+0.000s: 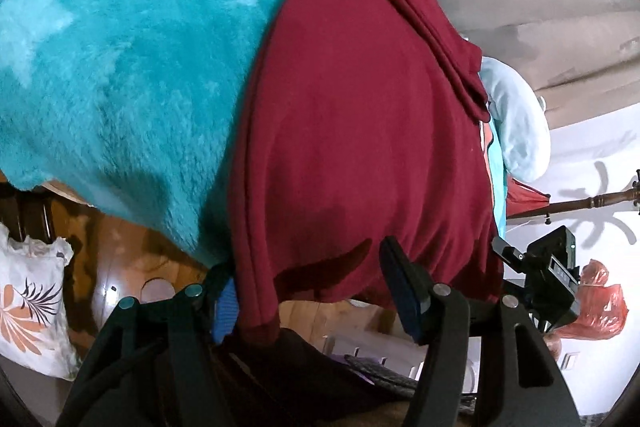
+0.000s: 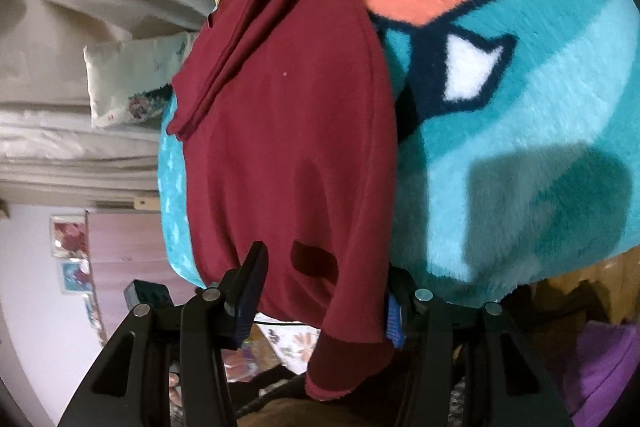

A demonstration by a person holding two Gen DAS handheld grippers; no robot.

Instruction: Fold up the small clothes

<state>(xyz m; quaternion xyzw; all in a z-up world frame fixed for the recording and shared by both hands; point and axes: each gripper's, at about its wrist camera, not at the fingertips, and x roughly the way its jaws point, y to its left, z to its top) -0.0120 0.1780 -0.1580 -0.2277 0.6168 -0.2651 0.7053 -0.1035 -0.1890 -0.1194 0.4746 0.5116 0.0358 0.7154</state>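
Observation:
A small maroon garment lies on a fluffy turquoise blanket, its far end bunched. My left gripper has its jaws wide apart around the near hem; cloth drapes over the left finger, not pinched. In the right wrist view the same garment lies on the blanket with a cartoon print. My right gripper is also wide apart around the hem, and a sleeve cuff hangs down between the fingers.
A pale pillow lies past the garment. Wooden floor, a floral bag and a red plastic bag are below. My other gripper's body shows at the right.

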